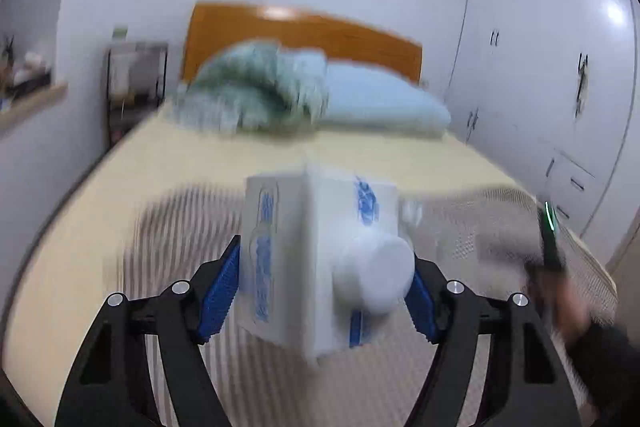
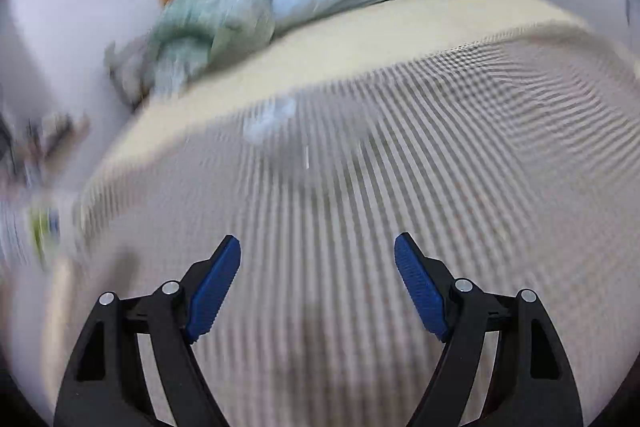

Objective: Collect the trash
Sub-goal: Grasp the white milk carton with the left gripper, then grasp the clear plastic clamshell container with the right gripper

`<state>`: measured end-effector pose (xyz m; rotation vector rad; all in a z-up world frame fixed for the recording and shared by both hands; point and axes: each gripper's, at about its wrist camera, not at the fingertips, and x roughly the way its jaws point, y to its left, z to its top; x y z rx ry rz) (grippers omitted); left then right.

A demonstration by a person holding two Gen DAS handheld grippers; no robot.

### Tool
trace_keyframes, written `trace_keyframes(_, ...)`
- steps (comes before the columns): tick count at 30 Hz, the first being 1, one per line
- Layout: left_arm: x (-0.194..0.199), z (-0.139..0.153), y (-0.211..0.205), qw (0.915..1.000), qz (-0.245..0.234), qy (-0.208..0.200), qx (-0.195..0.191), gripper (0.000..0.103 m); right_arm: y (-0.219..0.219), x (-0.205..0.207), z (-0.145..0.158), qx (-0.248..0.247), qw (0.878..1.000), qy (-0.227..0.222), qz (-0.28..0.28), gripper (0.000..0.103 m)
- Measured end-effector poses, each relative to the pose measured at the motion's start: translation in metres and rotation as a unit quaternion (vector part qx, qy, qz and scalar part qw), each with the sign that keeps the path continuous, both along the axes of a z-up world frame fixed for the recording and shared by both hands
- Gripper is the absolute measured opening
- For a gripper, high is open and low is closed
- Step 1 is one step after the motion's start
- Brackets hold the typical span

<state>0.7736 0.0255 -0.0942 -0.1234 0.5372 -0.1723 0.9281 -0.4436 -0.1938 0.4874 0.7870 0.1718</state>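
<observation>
My left gripper [image 1: 324, 267] is shut on a white milk carton [image 1: 304, 259] with blue print and a white round cap, held above the bed. My right gripper [image 2: 318, 259] is open and empty over the striped blanket [image 2: 360, 187]. A small crumpled white scrap [image 2: 268, 121] lies on the blanket near its far edge, ahead of the right gripper. Another small white scrap [image 1: 412, 213] shows just right of the carton in the left wrist view. Both views are blurred.
The bed [image 1: 200, 155] has a cream sheet, a blue pillow [image 1: 380, 99], a green-blue crumpled quilt [image 1: 256, 87] and a wooden headboard [image 1: 296, 31]. A dark nightstand [image 1: 136, 83] stands left of it. White wardrobes [image 1: 552, 67] fill the right. The person's other hand [image 1: 560, 287] is at right.
</observation>
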Motion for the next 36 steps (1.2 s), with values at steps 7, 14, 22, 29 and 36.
trace_keyframes(7,-0.04,-0.109,-0.01,0.9827,-0.017,0.176,0.055,0.069,-0.006,0.1,-0.054,0.114,0.988,0.077,-0.074,0.072)
trace_keyframes(14,-0.055,-0.103,-0.01,0.9816,-0.019,0.183,0.051,0.079,0.006,0.034,-0.035,0.139,0.989,0.036,-0.026,0.027)
trace_keyframes(22,-0.049,-0.09,-0.045,0.9808,-0.051,0.171,0.079,0.096,0.041,-0.194,0.018,-0.136,0.99,-0.028,0.012,0.025)
trace_keyframes(29,-0.055,-0.094,-0.033,0.9693,0.007,0.244,0.029,0.067,0.08,-0.372,0.013,-0.215,0.975,-0.048,0.014,0.024)
trace_keyframes(36,-0.157,-0.09,-0.025,0.9659,0.032,0.253,0.046,0.069,0.131,-0.432,0.002,-0.227,0.971,-0.027,0.075,0.032)
